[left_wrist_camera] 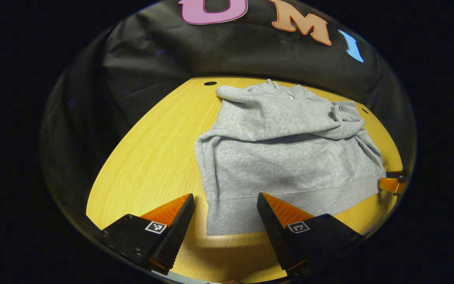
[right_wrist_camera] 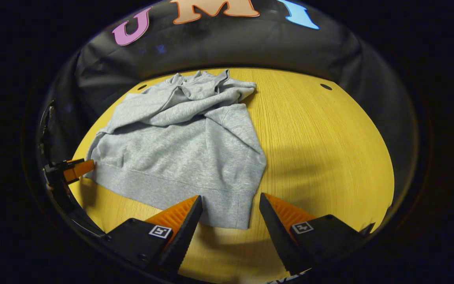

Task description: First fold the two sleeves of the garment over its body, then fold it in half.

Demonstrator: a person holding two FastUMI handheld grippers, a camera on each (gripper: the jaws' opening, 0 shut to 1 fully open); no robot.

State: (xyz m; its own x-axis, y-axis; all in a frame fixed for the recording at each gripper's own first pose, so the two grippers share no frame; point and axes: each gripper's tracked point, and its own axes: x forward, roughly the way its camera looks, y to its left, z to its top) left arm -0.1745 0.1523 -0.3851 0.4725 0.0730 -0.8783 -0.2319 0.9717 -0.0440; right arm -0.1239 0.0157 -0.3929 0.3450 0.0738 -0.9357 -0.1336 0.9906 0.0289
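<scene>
A grey sweatshirt (left_wrist_camera: 286, 157) lies flat on the yellow wooden table (left_wrist_camera: 152, 157), both sleeves folded across its chest. In the left gripper view my left gripper (left_wrist_camera: 226, 215) stands open, its fingers straddling the near left corner of the hem. The right gripper (left_wrist_camera: 392, 183) shows at the far right edge beside the hem's other corner. In the right gripper view the sweatshirt (right_wrist_camera: 179, 150) lies left of centre, and my right gripper (right_wrist_camera: 230, 215) is open over its near right hem corner. The left gripper (right_wrist_camera: 75, 169) peeks in at the left, touching the hem's far corner.
The table (right_wrist_camera: 321, 150) runs back to the black cloth wall (left_wrist_camera: 227, 51). Small dark holes (left_wrist_camera: 210, 83) sit near the table's far edge, with another hole (right_wrist_camera: 325, 86) at the back right. Bare wood lies left of the garment in the left gripper view and right of it in the right gripper view.
</scene>
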